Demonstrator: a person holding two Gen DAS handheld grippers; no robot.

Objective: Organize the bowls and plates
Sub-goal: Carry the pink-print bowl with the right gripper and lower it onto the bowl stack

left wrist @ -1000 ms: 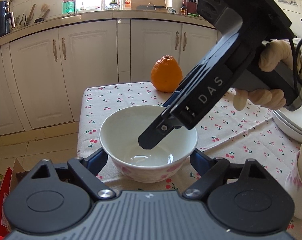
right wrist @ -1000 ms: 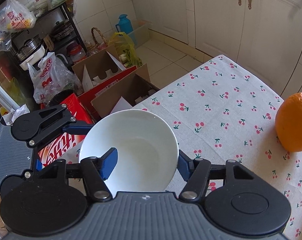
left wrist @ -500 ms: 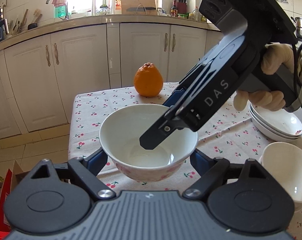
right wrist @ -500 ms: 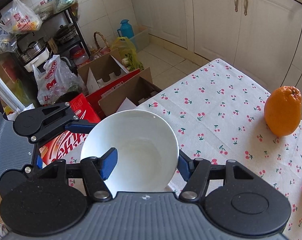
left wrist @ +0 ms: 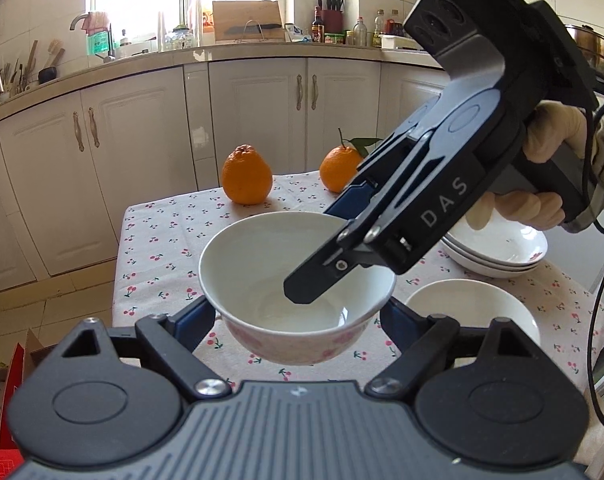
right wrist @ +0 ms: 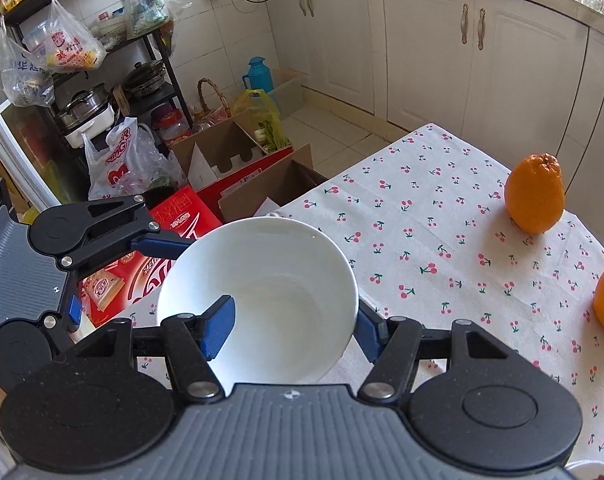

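Both tongs gripped one glossy white round bowl [left wrist: 262,264] with pink flowers outside; the right tongs [left wrist: 325,252] read "DAS".

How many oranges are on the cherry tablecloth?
2. One bumpy-topped orange sits near the table's far edge; a leafy orange sits to its right, partly behind the right gripper. More may be hidden.

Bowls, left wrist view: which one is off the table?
The cherry-print bowl, held up between both grippers. The plain white bowl at its right sits on the tablecloth.
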